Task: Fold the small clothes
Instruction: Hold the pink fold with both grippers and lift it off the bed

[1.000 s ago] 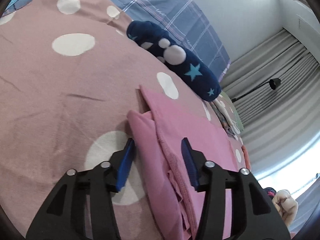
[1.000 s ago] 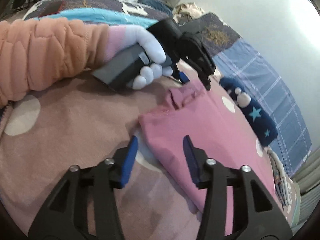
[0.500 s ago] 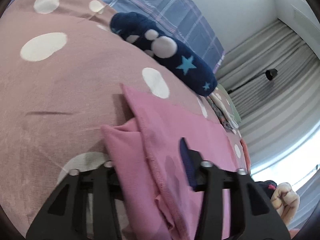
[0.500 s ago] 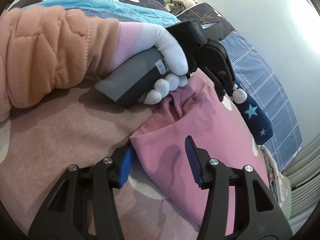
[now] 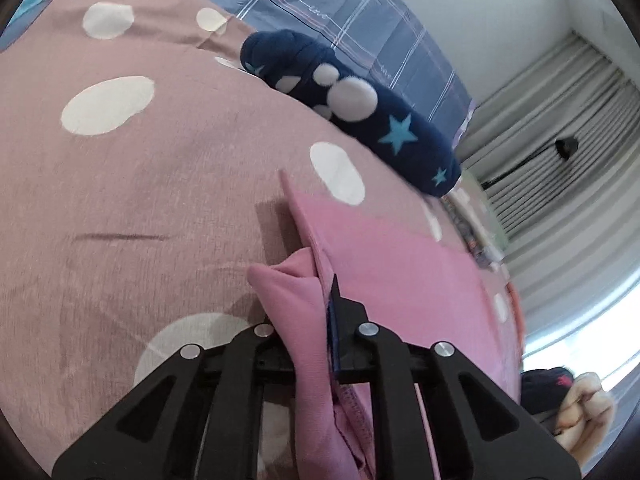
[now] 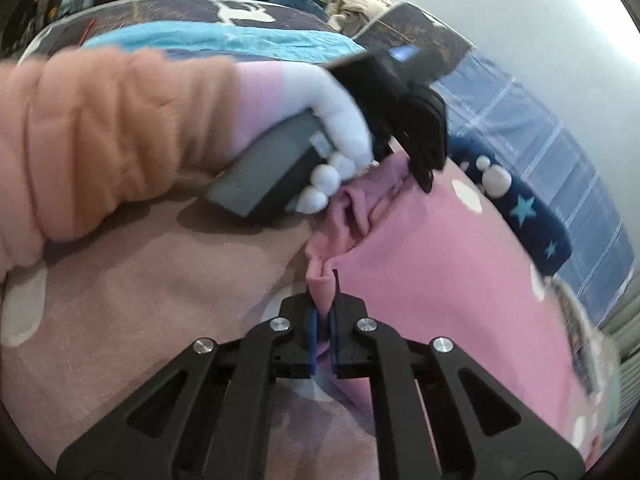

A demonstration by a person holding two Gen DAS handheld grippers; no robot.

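Pink cloth: the pink garment (image 5: pixel 404 264) lies flat on the bed, one bunched edge drawn up toward each camera.
Left wrist view, surface: a dusty-rose bedspread (image 5: pixel 160 184) with white spots; a navy star-print plush (image 5: pixel 360 112) lies beyond the garment, before a blue plaid pillow (image 5: pixel 352 16).
Left wrist view, room: a pale wall, grey pleated curtains (image 5: pixel 560 128) and bright window light at the right edge.
Left wrist view, tool: the left gripper (image 5: pixel 316 320) has just been closing and pinches a thick fold of the garment's hem; one blue pad shows, the other is buried in cloth.
Right wrist view, surface: the same bedspread (image 6: pixel 140 288), with a turquoise blanket (image 6: pixel 208 40) behind.
Right wrist view, only here: a white-gloved hand (image 6: pixel 336 128) in an orange quilted sleeve (image 6: pixel 100 136) holds the left gripper's grey handle at the garment's far corner.
Right wrist view, tool: the right gripper (image 6: pixel 323 320) has just been closing; its blue pads clamp a narrow pleat of the near edge.
Garment look: smooth across the middle, wrinkled between the two grips.
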